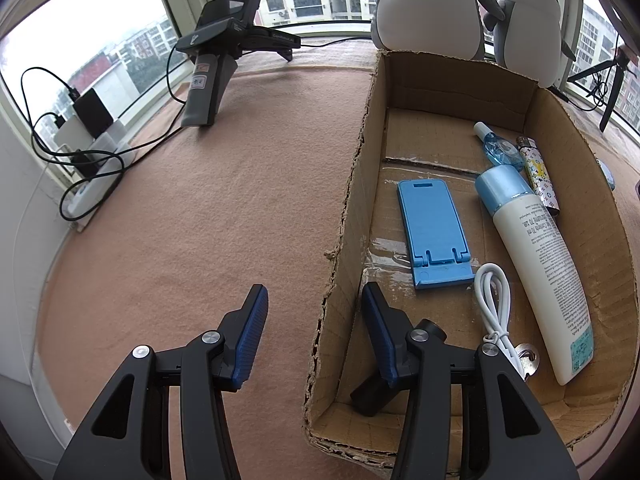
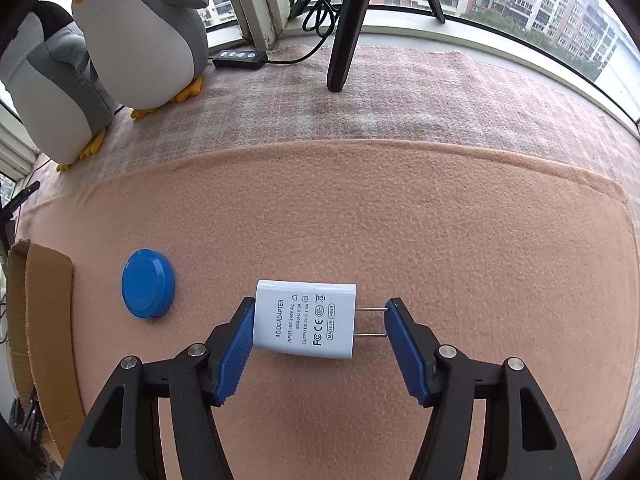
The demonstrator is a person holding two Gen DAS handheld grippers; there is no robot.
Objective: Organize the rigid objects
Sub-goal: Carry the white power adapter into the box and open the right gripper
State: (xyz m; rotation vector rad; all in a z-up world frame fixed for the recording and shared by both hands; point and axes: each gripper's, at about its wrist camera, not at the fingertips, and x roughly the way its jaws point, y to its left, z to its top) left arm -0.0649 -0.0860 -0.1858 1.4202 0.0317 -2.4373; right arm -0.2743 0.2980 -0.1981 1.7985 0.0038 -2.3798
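Observation:
In the right wrist view my right gripper [image 2: 320,304] is shut on a white power adapter [image 2: 306,320] that lies on the peach cloth: one pad is against its body, the other against the prong tips. A blue round lid [image 2: 148,284] lies to its left. My left gripper [image 1: 315,292] stands open astride the left wall of the cardboard box [image 1: 352,208], one finger outside and one inside. The box holds a blue phone stand [image 1: 434,232], a white bottle [image 1: 536,264], a white cable [image 1: 494,304], a small spray bottle [image 1: 498,146] and a patterned lighter [image 1: 540,176].
Two plush penguins [image 2: 140,36] stand by the window behind the box. A tripod leg [image 2: 344,28] and a cable remote [image 2: 239,57] sit at the back. A black device on a stand [image 1: 224,40] and a power strip with cables [image 1: 92,172] are at the far left.

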